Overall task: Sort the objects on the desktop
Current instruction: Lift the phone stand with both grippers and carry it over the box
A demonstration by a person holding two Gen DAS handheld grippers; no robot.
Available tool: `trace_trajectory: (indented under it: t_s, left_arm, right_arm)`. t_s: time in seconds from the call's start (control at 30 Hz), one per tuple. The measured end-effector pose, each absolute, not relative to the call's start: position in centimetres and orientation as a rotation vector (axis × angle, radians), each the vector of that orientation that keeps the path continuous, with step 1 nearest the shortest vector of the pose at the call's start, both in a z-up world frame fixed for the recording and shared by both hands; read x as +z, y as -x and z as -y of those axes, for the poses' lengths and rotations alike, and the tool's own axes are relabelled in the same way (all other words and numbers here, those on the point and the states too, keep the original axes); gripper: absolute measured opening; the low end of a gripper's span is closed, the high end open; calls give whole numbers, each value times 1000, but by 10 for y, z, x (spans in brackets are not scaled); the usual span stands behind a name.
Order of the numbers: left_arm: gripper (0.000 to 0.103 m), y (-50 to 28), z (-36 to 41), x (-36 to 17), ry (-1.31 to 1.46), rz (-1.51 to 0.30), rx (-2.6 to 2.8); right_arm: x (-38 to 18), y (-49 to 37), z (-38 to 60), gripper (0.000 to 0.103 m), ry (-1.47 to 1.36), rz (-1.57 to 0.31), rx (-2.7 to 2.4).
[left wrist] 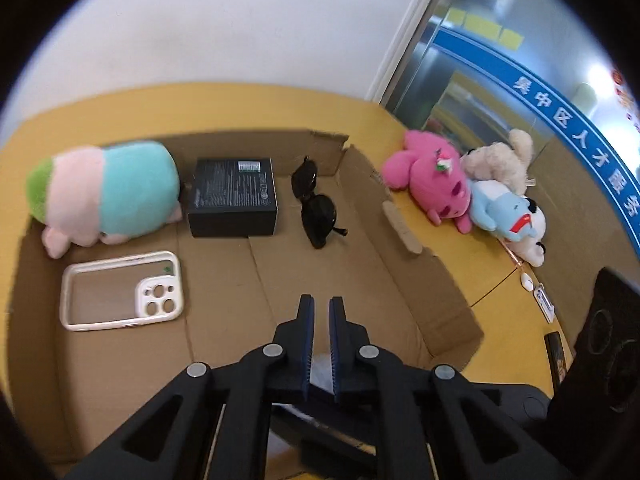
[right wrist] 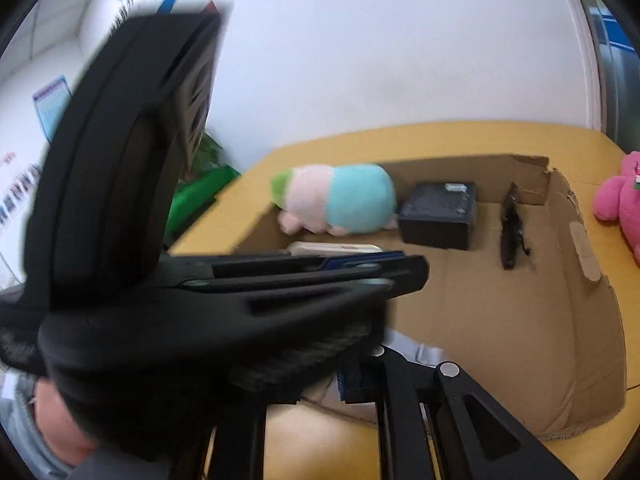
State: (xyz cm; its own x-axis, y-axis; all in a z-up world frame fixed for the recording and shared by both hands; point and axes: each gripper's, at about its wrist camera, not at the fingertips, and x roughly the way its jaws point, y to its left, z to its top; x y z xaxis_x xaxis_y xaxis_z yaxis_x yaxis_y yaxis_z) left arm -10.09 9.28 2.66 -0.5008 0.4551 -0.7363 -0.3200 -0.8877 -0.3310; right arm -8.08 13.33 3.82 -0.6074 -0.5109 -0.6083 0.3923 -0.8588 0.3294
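Yellow desktop (left wrist: pixel 504 264) set against a white wall (left wrist: pixel 224 32), with a glass partition bearing a blue band (left wrist: pixel 560 100) at the far right. A shallow cardboard tray (left wrist: pixel 436 280) lies on the desktop and holds a pastel plush (left wrist: pixel 116 192), black box (left wrist: pixel 234 196), folded sunglasses (left wrist: pixel 314 204) and a white phone case (left wrist: pixel 120 290). Pink plush (left wrist: pixel 432 184), cream plush (left wrist: pixel 500 160) and blue-white plush (left wrist: pixel 508 216) lie heaped outside the tray, against the partition. Left gripper (left wrist: pixel 321 304) hangs over the tray, jaws narrowed, nothing between. Right gripper (right wrist: pixel 356 376) is mostly hidden behind the left one; shut.
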Motion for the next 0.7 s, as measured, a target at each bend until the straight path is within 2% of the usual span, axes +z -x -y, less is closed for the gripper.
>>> trace_trajectory:
  t_s: [0.27,0.3,0.33,0.37,0.4,0.43,0.47,0.53,0.63,0.7]
  left_arm:
    - [7,132,-56,11,1346,217,2428]
    - [7,135,-54,10,1359,201,2426]
    - [9,137,-51,8,1378,183,2418]
    - [16,137,-48,4,1409,165,2397]
    - [21,138,-45,2,1430,159,2380]
    - [32,136,-40,-1,1454,150,2362]
    - [40,136,-38,-3,1470,143,2354]
    - [46,130,-28,-6,1495,136,2344]
    - [47,124,-21,-14,1540,124,2279]
    - [47,124,-18,-22,1576,134,2250]
  right_arm:
    - [-1,111,-196,13,-1134,364,-2462]
    - [-1,114,-200,18,-1145,366,-2462]
    - [-2,118,-203,31,-1161,359,-2453]
    - [-3,123,-204,39,-1184,336,-2431]
    - [-3,127,-204,57,-1206,299,-2416]
    - [-4,130,-203,69,-1231,267,-2393]
    - [-4,132,-201,70,-1251,235,-2369]
    - [-1,131,-195,70,-1285,140,-2317]
    - [-6,128,-187,70,-1356,32,-2218]
    - [-16,133,-185,70,-1412,42,-2151]
